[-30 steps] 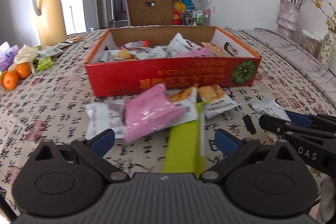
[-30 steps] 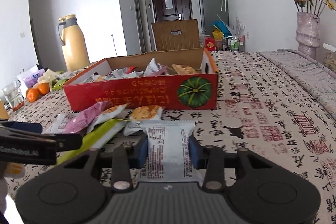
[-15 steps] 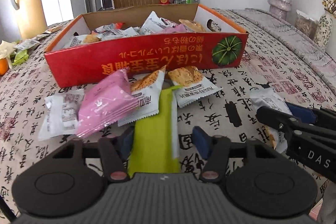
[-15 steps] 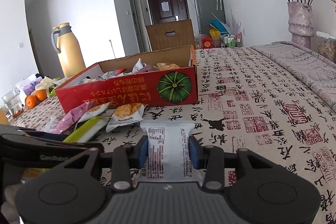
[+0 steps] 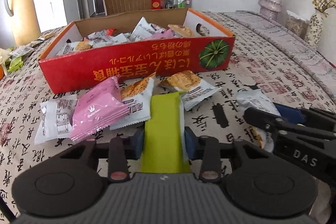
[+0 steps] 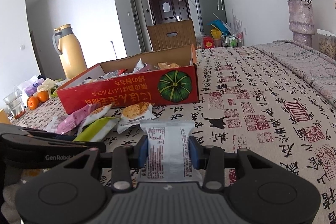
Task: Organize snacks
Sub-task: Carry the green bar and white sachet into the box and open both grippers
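Note:
A red cardboard box (image 5: 134, 65) with a pumpkin picture holds several snack packets; it also shows in the right wrist view (image 6: 130, 89). My left gripper (image 5: 163, 143) is shut on a green snack packet (image 5: 163, 129). A pink packet (image 5: 96, 110) and several white packets (image 5: 56, 117) lie on the cloth before the box. My right gripper (image 6: 169, 151) is shut on a white snack packet (image 6: 168, 148), low over the cloth. The right gripper also shows at the right of the left wrist view (image 5: 294, 125).
A yellow thermos jug (image 5: 20, 12) stands at the back left. Oranges (image 6: 37, 99) and a glass (image 6: 13, 105) sit at the left edge. Flower vases (image 5: 271, 0) stand at the back right. A patterned cloth (image 6: 262, 108) covers the table.
My left gripper has closed from wide open onto the green packet. My right gripper has kept hold of the white packet and shifted to the right.

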Tool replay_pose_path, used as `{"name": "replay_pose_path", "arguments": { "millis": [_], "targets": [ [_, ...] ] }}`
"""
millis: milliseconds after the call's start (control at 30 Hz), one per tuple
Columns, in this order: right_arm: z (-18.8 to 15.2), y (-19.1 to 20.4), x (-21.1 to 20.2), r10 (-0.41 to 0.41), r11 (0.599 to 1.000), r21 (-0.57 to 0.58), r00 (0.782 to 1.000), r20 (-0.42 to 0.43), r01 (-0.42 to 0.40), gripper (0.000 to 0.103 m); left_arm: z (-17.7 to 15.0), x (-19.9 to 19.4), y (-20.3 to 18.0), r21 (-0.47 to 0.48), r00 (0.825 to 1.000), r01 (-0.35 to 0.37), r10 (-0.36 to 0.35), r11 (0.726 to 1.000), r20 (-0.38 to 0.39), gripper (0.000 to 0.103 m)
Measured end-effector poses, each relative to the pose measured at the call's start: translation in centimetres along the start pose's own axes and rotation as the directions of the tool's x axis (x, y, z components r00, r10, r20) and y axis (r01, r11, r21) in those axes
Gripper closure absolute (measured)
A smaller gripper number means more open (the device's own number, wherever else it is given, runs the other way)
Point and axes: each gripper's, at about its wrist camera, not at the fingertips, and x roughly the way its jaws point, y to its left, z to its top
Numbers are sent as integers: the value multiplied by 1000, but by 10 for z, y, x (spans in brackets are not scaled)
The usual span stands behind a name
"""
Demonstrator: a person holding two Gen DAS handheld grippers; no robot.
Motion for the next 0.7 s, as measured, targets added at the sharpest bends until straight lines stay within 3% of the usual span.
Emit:
{"name": "replay_pose_path", "arguments": {
  "millis": [700],
  "targets": [
    [32,17,-15,-45,998,-34,995,90,48,64,34,-52,6,9,985,32,-33,999,171,64]
  ]
}}
